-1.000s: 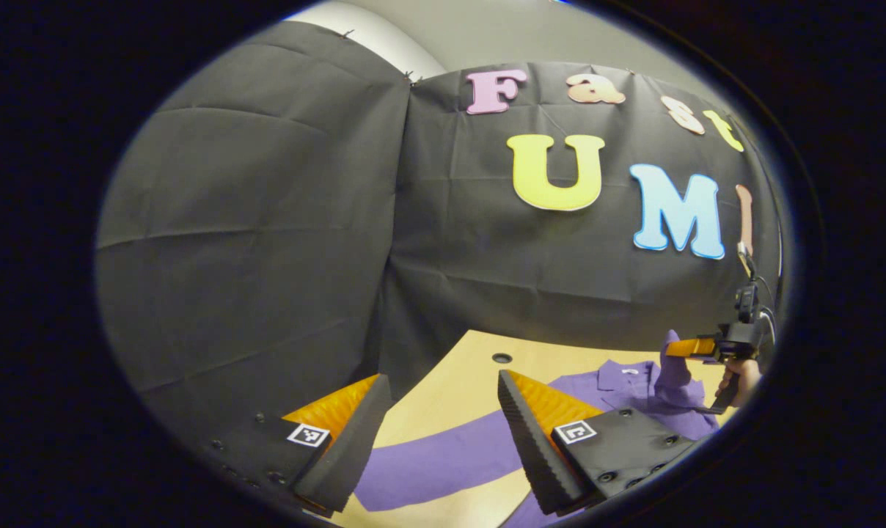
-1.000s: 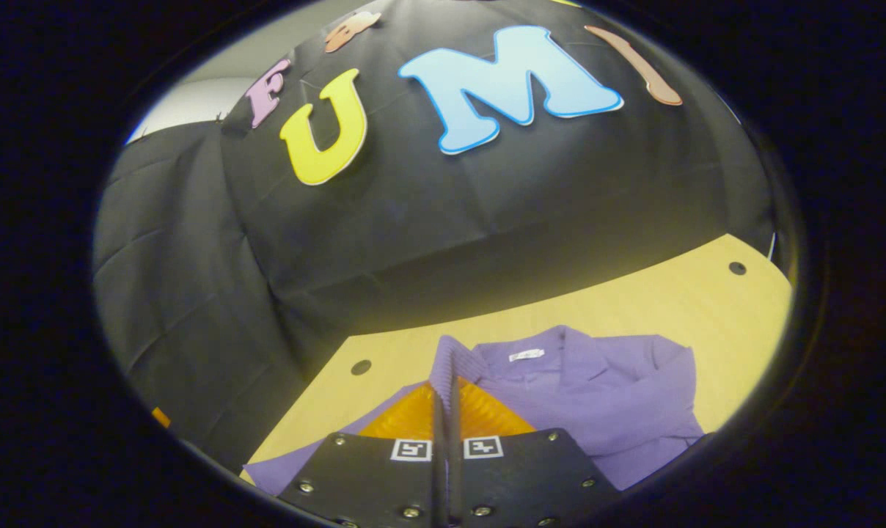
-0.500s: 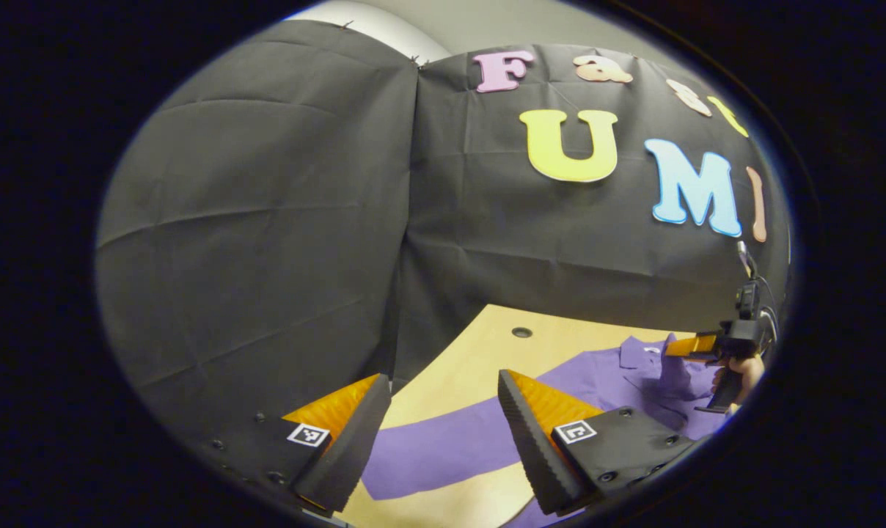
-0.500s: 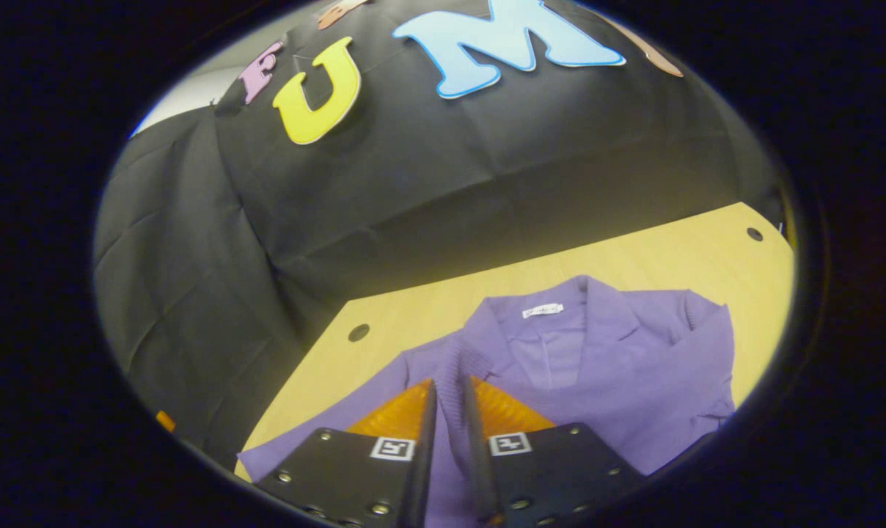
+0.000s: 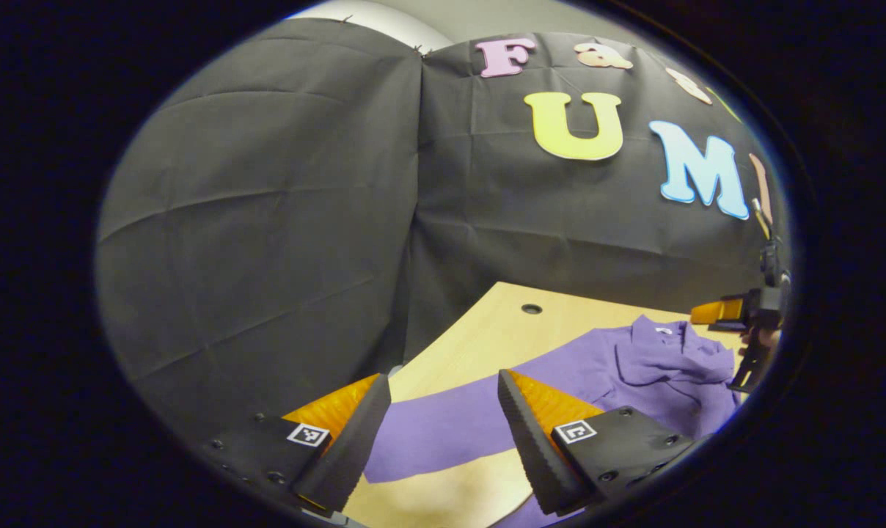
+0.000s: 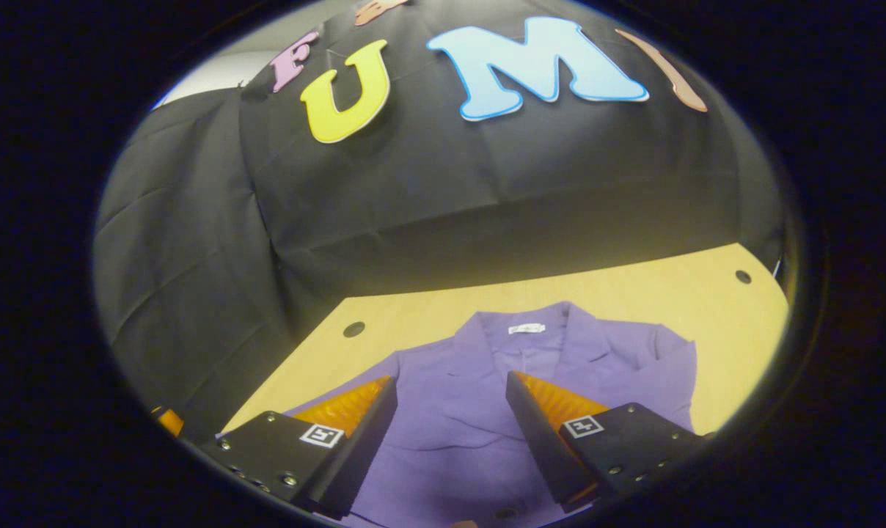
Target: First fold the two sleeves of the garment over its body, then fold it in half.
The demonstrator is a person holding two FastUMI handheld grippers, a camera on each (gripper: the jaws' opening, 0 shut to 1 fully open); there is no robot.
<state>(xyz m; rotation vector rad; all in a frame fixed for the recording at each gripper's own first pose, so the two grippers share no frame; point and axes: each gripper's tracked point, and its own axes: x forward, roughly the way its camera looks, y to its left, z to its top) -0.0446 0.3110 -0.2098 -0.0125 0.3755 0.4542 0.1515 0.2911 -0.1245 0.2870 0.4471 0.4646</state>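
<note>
A purple collared garment [image 6: 487, 411] lies front-up on the wooden table [image 6: 634, 293], collar toward the wall. One sleeve lies folded over its body on the right side. My right gripper [image 6: 450, 433] hovers open over the chest, nothing between its fingers. In the left gripper view the other sleeve [image 5: 443, 433] stretches flat across the table, away from the body [image 5: 670, 367]. My left gripper [image 5: 436, 440] stands open above that sleeve, one finger on each side of it. The right gripper [image 5: 736, 315] appears far off by the collar, held by a hand.
The table has round holes near its back corners [image 6: 353, 329] [image 6: 742, 276] [image 5: 531, 309]. Black cloth walls stand close behind the table and on its left side. Bare wood [image 5: 443, 499] shows in front of the stretched sleeve.
My right gripper opened and let go of the sleeve cuff, which now lies on the garment's body, then rose a little. The left gripper view shifted slightly, with its gripper still open.
</note>
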